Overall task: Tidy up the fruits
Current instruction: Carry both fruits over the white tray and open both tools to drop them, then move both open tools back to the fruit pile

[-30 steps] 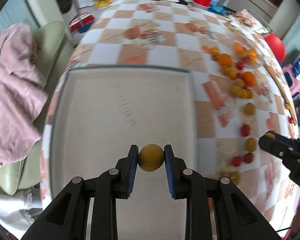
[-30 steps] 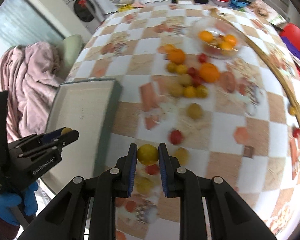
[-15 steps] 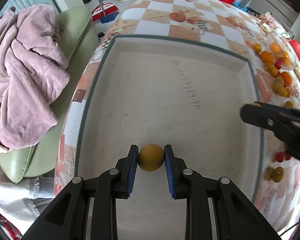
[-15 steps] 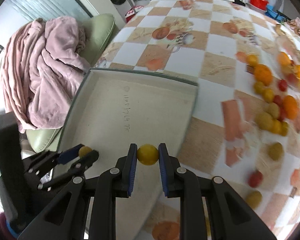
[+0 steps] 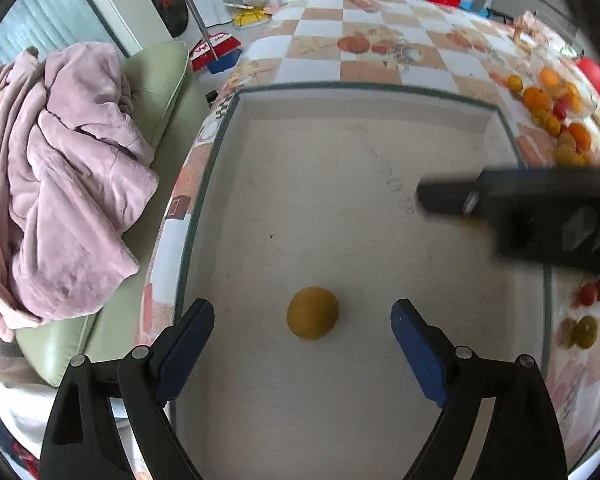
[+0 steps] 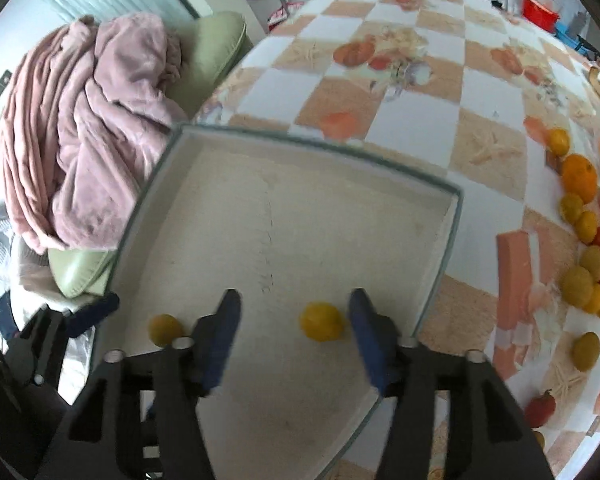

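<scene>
Two yellow fruits sit on the tray floor (image 5: 340,184): the dull one (image 5: 313,313) lies free between my left tool's (image 5: 302,322) pads, the brighter one (image 6: 322,321) between my right tool's (image 6: 294,312). Both tools' jaws are opening, nothing gripped, pads clear of the fruit. I judge both were brought low so they settle w/o rolling. The rest of the fruit (image 6: 580,216) waits on the bench (image 6: 412,92), right of the tray. Pink blanket (image 5: 52,176) lies off the bench edge.

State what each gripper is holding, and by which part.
Nothing is held. Both grippers' jaws are opening: the left gripper straddles a fruit lying free in the tray, the right gripper another fruit.
</scene>
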`<state>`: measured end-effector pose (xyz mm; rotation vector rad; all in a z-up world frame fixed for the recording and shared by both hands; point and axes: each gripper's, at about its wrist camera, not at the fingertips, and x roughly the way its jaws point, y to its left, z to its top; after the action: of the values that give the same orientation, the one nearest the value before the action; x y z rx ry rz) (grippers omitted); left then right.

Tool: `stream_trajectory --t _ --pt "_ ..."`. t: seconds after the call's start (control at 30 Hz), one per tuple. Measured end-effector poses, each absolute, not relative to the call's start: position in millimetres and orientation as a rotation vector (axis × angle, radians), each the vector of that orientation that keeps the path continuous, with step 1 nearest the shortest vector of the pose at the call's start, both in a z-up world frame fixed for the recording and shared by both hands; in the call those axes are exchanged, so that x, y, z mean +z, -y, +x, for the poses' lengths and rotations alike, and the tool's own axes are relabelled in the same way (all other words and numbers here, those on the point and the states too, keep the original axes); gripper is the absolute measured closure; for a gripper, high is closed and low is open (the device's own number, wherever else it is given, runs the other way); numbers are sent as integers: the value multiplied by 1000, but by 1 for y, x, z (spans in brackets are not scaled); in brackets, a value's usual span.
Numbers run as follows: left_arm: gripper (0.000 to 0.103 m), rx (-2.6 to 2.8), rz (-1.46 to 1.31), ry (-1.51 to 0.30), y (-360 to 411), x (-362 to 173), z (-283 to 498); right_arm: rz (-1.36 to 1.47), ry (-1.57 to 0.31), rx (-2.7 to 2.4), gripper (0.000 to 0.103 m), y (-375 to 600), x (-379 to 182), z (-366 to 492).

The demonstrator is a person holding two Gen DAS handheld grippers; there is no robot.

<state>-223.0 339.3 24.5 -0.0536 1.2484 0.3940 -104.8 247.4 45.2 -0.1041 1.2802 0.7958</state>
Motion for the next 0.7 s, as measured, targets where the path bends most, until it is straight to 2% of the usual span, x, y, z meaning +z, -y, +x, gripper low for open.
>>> stream_trajectory --t 0.2,0.7 --pt "12 365 -41 -1238 -331 35 -216 -7 -1196 720 26 -210 75 -97" --pt "12 62 49 -1176 -191 65 -134 119 -1234 259 26 -4 63 -82"
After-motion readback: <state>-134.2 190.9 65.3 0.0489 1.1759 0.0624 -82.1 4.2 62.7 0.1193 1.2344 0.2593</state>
